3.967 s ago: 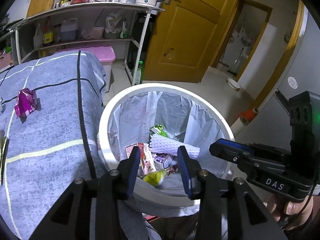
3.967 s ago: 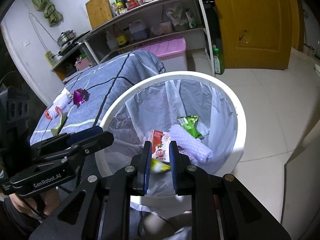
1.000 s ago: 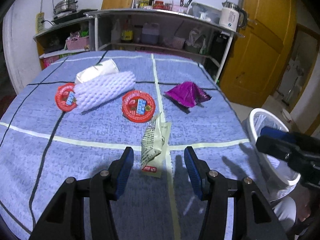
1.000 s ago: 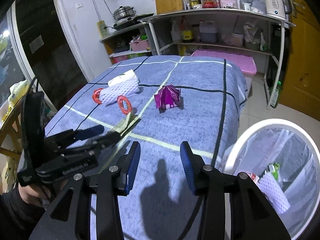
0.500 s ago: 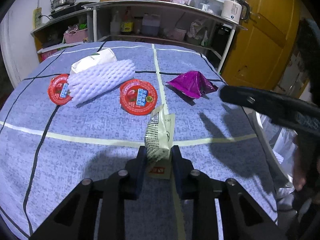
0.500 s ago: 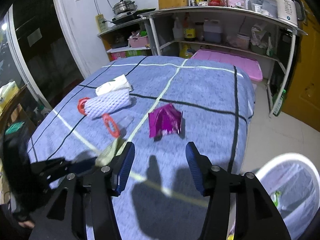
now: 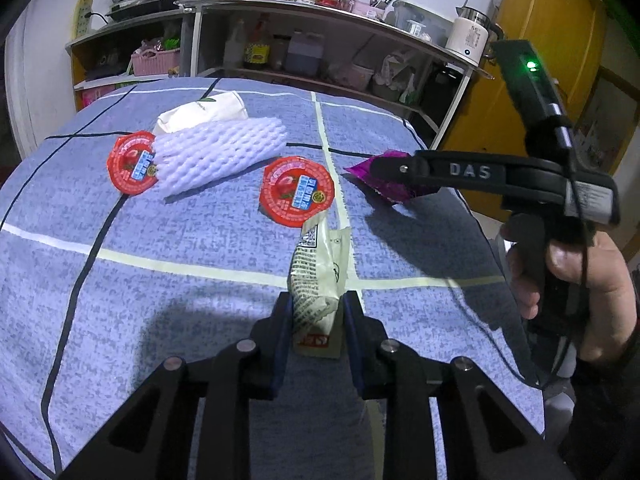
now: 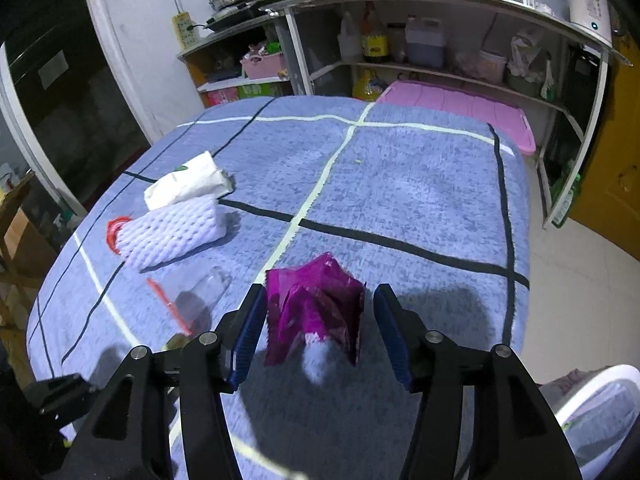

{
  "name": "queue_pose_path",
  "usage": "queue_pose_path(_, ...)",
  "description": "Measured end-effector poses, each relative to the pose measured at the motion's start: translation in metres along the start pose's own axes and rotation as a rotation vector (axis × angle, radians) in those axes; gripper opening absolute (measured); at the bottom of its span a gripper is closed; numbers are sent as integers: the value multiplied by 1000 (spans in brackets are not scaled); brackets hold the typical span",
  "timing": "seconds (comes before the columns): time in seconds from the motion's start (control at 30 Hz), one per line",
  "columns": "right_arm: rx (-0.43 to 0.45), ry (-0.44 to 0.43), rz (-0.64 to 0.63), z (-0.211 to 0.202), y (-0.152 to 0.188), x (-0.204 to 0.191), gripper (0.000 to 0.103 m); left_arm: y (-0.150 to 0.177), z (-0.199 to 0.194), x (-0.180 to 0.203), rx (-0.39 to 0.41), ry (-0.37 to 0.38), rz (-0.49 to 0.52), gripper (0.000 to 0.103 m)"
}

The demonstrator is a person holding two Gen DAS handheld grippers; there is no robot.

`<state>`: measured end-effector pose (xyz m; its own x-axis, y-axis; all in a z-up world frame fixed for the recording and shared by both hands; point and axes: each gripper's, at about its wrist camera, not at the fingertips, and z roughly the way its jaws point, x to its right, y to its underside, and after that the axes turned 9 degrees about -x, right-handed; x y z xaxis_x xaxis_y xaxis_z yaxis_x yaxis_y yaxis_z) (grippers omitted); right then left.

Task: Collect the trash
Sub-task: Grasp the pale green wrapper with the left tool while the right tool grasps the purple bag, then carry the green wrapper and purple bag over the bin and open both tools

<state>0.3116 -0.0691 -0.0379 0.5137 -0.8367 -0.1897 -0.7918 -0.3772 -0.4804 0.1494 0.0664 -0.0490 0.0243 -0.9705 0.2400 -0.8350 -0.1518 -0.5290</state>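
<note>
My left gripper (image 7: 316, 322) is shut on the near end of a pale green wrapper (image 7: 318, 272), which stands up from the blue tablecloth (image 7: 160, 240). A crumpled purple wrapper (image 8: 316, 312) lies on the cloth between the fingers of my right gripper (image 8: 320, 308). Its jaws are opening and the pads stand clear of the wrapper on both sides. In the left wrist view the right gripper (image 7: 386, 168) reaches in from the right over the purple wrapper (image 7: 390, 192), with a hand on its grip.
Two red-lidded cups (image 7: 297, 190) (image 7: 132, 166), a white foam net (image 7: 218, 152) and a white paper packet (image 7: 204, 110) lie farther back on the cloth. The white bin (image 8: 592, 384) stands off the table's near right corner. Shelves and a yellow door lie behind.
My left gripper closed on the pale green wrapper and has stayed put. The right gripper swung from the bin side across the table and now straddles the purple wrapper, jaws wider.
</note>
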Motion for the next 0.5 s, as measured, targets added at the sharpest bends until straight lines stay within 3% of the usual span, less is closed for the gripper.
queue_pose_path(0.1, -7, -19, 12, 2, 0, 2, 53, 0, 0, -1, 0, 6, -3, 26)
queue_pose_path(0.13, -5, -21, 13, 2, 0, 2, 42, 0, 0, -1, 0, 5, -3, 26)
queue_pose_path(0.5, 48, -13, -11, -25, 20, -6, 39, 2, -3, 1, 10, -32, -6, 26)
